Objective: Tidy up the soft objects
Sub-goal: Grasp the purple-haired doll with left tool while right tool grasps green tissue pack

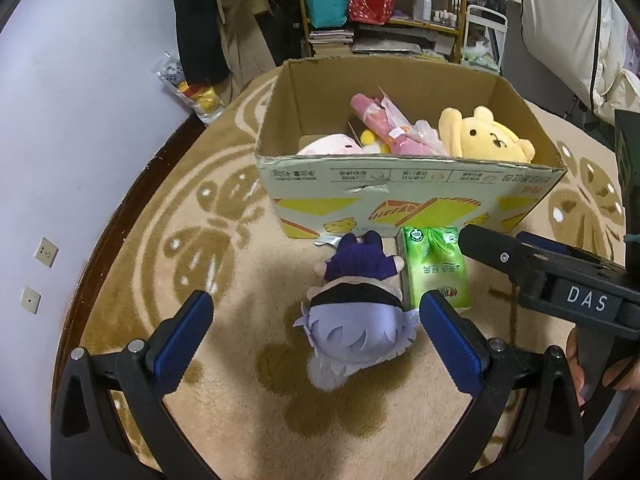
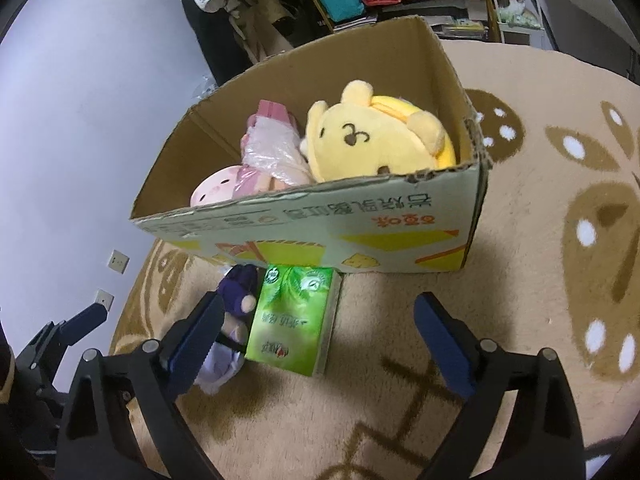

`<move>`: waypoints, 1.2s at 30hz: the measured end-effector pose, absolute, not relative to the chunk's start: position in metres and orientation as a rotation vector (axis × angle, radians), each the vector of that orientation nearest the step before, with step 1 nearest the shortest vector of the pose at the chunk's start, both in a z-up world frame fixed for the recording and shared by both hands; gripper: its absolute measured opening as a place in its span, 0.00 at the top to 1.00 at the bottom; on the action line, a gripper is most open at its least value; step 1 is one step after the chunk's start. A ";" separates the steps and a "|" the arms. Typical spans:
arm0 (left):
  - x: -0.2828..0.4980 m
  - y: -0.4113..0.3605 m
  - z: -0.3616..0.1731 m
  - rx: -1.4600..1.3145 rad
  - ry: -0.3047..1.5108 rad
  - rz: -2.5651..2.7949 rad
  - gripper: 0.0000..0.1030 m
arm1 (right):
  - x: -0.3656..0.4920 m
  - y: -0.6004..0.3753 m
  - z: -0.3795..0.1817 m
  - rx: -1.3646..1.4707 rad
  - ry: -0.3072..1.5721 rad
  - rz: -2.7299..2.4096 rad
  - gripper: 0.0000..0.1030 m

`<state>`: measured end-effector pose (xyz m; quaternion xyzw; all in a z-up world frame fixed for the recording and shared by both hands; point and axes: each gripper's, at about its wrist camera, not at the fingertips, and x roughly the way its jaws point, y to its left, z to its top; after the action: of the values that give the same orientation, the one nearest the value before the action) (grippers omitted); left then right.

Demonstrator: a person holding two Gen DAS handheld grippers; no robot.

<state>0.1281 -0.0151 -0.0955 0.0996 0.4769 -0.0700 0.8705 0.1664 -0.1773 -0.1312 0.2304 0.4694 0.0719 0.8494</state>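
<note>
My left tool (image 1: 316, 332) is spread wide and empty, its jaws straddling the pale-haired head of the purple doll (image 1: 356, 312), which lies on the rug just in front of the cardboard box (image 1: 400, 184), long axis pointing from me toward the box, feet at its wall. My right tool (image 2: 320, 344) is also spread and empty, over the green tissue pack (image 2: 292, 316) that touches the doll's right side. Left looks better placed for the doll; closing across the head should grip it.
</note>
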 end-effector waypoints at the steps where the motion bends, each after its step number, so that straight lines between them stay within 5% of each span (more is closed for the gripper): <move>1: 0.130 -0.016 -0.098 0.208 1.003 -0.147 0.01 | 0.169 -0.178 -0.134 0.495 0.994 0.154 0.03; 36: 0.158 -0.022 -0.166 0.185 1.172 -0.184 0.01 | 0.191 -0.149 -0.166 0.448 1.077 0.183 0.09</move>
<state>0.1576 -0.0217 -0.1656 0.0869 0.5516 -0.0866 0.8250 0.1910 -0.1488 -0.1658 0.2112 0.5080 0.0864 0.8306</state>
